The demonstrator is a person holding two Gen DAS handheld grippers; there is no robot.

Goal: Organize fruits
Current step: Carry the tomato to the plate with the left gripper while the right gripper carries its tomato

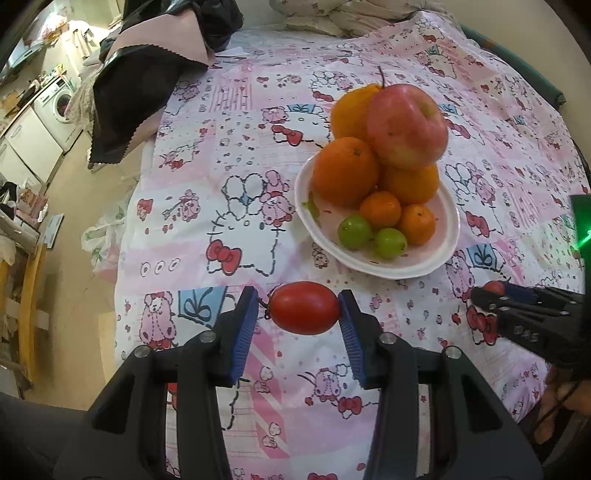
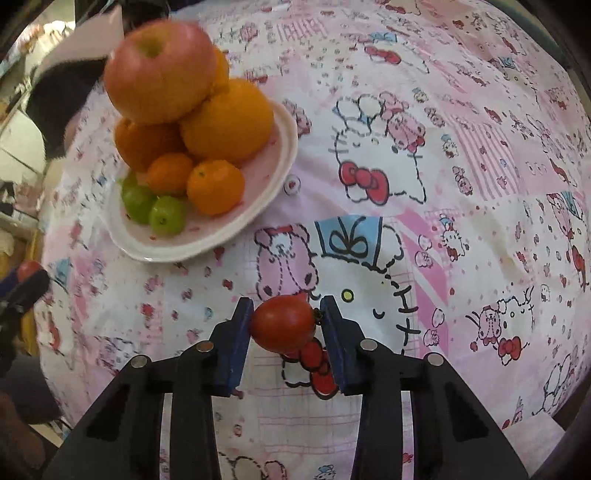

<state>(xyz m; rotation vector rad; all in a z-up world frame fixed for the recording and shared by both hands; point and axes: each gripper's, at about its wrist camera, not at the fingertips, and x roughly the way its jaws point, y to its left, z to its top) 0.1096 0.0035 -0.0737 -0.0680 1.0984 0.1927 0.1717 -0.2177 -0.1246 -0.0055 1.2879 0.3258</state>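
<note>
My left gripper (image 1: 297, 308) is shut on a red cherry tomato (image 1: 304, 308), held above the cloth just in front of the white plate (image 1: 448, 236). The plate holds a red apple (image 1: 408, 125) on top of large oranges (image 1: 345, 171), small mandarins (image 1: 380, 208) and green grapes (image 1: 354, 232). My right gripper (image 2: 284, 323) is shut on a second red cherry tomato (image 2: 282, 323), to the right of and nearer than the plate (image 2: 284, 147). The right gripper also shows at the right edge of the left wrist view (image 1: 517, 310).
The table is covered by a pink cartoon-print cloth (image 1: 229, 206). A black and pink garment (image 1: 140, 92) lies at the far left corner. A washing machine (image 1: 59, 103) and floor lie beyond the left table edge. Bedding (image 1: 332, 18) is piled at the back.
</note>
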